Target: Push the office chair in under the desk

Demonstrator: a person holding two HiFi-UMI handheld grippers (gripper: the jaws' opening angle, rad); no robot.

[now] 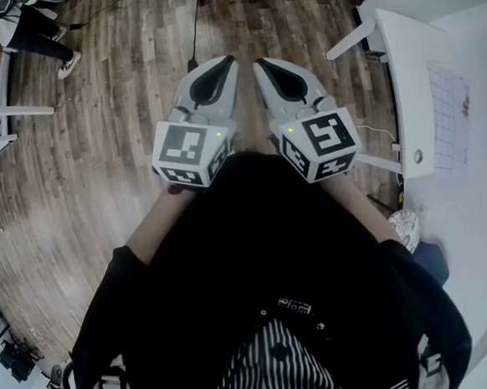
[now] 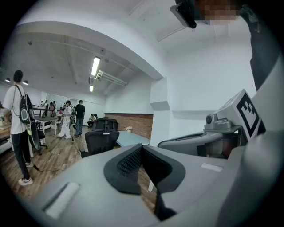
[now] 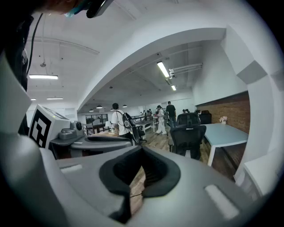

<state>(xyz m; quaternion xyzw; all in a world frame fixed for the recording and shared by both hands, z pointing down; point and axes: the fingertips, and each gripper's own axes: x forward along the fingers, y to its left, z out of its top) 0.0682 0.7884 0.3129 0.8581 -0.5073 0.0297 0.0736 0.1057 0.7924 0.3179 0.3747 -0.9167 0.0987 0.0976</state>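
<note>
Wood-plank floor (image 1: 118,90) below. Left hand-held gripper (image 1: 226,62), right hand-held gripper (image 1: 260,62) side by side near torso (image 1: 265,255), both pressed together, empty. Black office chair (image 3: 187,135) far ahead, well apart, beside pale-blue worktop (image 3: 224,133).

I can read no words, numbers or brand names. The left marker cube (image 1: 189,147) and right marker cube (image 1: 327,141) bear only black-and-white square patterns; the gridded sheet (image 1: 449,119) on the white desk (image 1: 407,59) is too small to read.

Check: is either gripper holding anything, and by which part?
Nothing is held: the left gripper and the right gripper are both shut and empty.
</note>
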